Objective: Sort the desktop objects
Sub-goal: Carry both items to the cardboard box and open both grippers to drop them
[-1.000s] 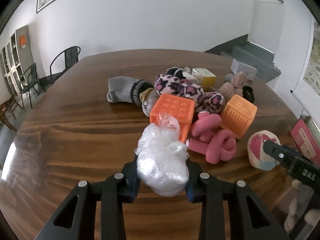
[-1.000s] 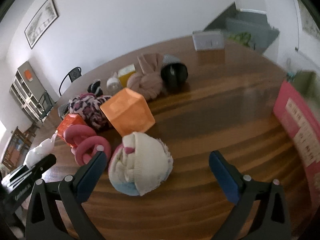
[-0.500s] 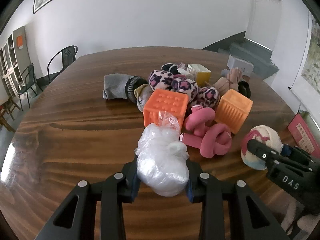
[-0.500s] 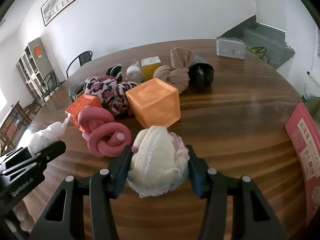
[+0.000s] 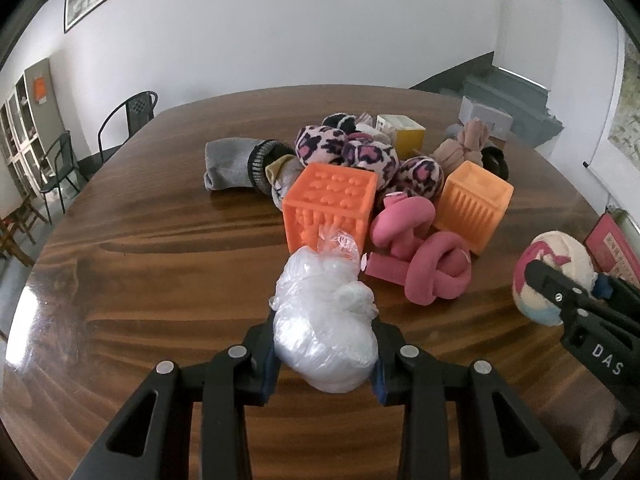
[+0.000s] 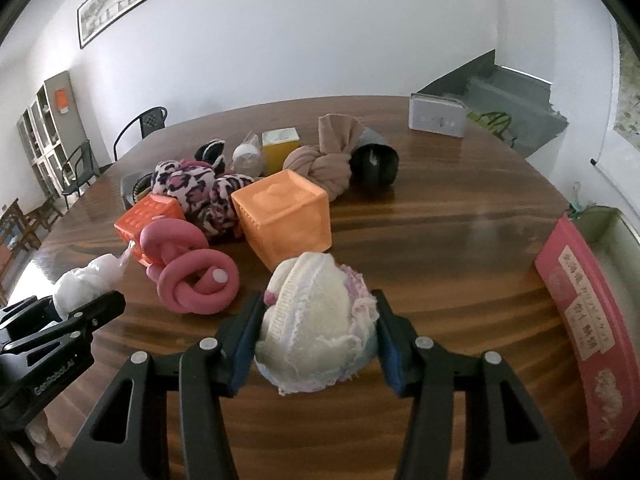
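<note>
Crinkly clear plastic wraps the white bundle point(image 5: 326, 328), and the left gripper point(image 5: 325, 354) squeezes it from both sides, low over the wooden table point(image 5: 160, 264). The bag looks slippery and squashy, so I think it could slide out of the jaws if the hand tips or jerks. Its loose top sits very near the bumpy orange cube point(image 5: 330, 204), so it might snag there.

The right gripper point(image 6: 316, 344) is closed on a soft cream and pink sock ball point(image 6: 316, 320), close to the table too. The ball is puffy, and only its middle is pinched. It might pop free or come unrolled.

Just beside it lies the pink knotted tube point(image 6: 192, 276), and behind it stands the smooth orange cube point(image 6: 284, 216). A quick swing could knock either one into the leopard plush point(image 6: 200, 196) pile. The two grippers are near each other, so they could bump. The pink box point(image 6: 584, 320) sits at the right edge.
</note>
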Motion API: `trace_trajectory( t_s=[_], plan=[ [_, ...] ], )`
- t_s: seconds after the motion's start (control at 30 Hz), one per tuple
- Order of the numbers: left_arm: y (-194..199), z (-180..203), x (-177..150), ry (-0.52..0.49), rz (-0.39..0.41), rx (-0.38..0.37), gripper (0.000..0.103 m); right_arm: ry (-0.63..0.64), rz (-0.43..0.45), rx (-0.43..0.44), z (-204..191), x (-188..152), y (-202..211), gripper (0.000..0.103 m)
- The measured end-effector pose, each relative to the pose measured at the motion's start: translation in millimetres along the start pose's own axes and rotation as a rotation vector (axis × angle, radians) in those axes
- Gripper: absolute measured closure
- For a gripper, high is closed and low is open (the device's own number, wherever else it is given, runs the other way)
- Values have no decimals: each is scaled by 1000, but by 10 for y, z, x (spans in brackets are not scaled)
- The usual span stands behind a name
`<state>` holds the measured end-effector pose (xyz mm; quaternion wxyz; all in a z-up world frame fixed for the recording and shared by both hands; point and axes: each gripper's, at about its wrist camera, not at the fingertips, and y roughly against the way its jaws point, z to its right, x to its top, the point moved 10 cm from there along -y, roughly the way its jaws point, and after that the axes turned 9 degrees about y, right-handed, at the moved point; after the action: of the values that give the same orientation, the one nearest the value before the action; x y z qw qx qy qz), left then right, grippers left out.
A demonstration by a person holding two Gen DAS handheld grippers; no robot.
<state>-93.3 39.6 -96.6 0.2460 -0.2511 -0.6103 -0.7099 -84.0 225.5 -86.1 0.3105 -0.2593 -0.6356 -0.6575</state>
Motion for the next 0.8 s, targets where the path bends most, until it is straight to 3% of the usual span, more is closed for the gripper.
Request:
trace_trajectory(
  t_s=[0.23, 0.4, 0.63, 0.8],
  plan=[
    [-54, -32, -15, 16, -15, 21, 66, -37, 43, -5, 91, 48, 122, 47],
    [41, 122, -51, 58, -22, -17, 66, -121, 131, -22, 314, 114, 350, 47],
    [355, 811, -88, -40, 19, -97, 66, -198, 253, -107, 839, 23, 987, 47],
    [586, 1456, -1, -114, 66, -178, 66, -272, 325, -190, 1432, -65, 1510, 47]
  ],
)
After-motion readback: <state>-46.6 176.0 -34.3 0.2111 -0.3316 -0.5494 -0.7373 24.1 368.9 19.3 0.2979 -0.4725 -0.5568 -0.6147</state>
